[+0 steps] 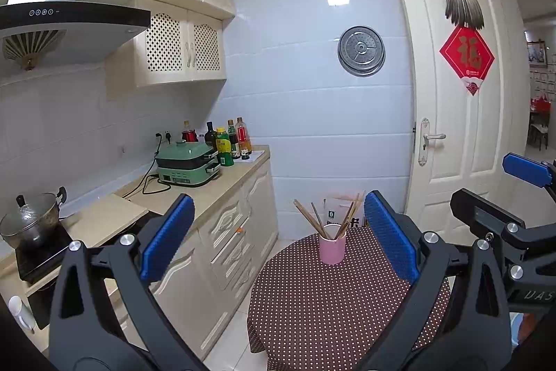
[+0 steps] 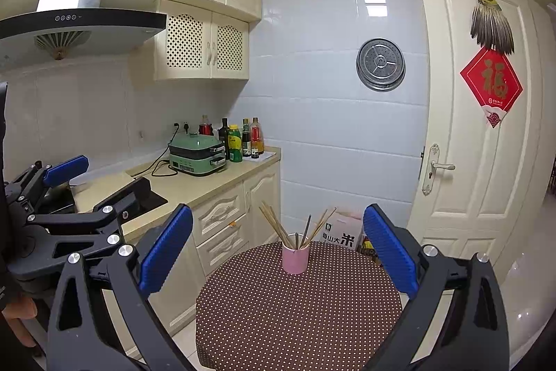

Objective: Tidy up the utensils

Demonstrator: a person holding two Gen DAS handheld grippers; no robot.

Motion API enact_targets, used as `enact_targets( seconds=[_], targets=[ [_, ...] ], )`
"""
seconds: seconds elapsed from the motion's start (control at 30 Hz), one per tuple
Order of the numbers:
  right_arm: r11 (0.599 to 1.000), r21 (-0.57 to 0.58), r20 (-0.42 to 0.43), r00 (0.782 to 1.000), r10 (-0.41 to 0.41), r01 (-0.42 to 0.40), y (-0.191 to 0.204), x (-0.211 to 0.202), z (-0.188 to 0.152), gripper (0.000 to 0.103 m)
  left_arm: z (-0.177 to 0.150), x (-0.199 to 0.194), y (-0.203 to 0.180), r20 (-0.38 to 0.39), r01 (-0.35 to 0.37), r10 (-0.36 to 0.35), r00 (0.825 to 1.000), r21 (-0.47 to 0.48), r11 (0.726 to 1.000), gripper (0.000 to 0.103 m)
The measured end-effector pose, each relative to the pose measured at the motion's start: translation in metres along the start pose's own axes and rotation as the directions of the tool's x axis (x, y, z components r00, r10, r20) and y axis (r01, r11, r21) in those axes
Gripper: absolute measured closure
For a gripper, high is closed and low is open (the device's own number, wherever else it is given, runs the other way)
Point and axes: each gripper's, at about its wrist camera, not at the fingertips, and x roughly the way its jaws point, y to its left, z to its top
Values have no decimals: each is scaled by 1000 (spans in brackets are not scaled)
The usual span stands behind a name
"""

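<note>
Chopsticks (image 1: 325,218) stand bundled in a pink cup (image 1: 332,248) at the far side of the round worktop (image 1: 330,308), their tips fanned out above the rim. One dark stick among the pale ones shows in the right wrist view.

Left to right, from your left wrist view: a lidded steel pot (image 1: 29,221) sits on the black hob (image 1: 41,259) at the far left. Further along the counter (image 1: 194,193) a green electric cooker (image 1: 189,167) is plugged into the wall, with a cluster of sauce bottles (image 1: 229,141) just beside it. Your left tool (image 1: 278,233) is released, jaws spread wide, nothing between the blue pads (image 1: 166,239). It hangs above the near edge of the dotted cloth, with the cup framed between the pads but well apart from them. A printed bag (image 1: 338,209) stands on the floor behind the cup. A metal steamer tray (image 1: 361,51) hangs on the tiled wall. The white door (image 1: 455,134) carries a red diamond decoration (image 1: 467,58).

Your right tool (image 2: 278,247) is also released and empty, jaws wide, aimed at the same cup from slightly further right. In that view your left tool shows at the left edge, with part of a hand (image 2: 19,319) below it.
</note>
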Motion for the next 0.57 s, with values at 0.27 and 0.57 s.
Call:
enact_targets(
  seconds=[0.27,0.57],
  targets=[
    [1000,5,-19,1000,-7,7,7,16,-1,8,-4,15,11,-14,5,-5,1000,3,1000,7],
    [999,26,-70,997,-27,29,16,48,-6,8,-12,50,26,-72,49,-48,996,4,999,7]
  ],
)
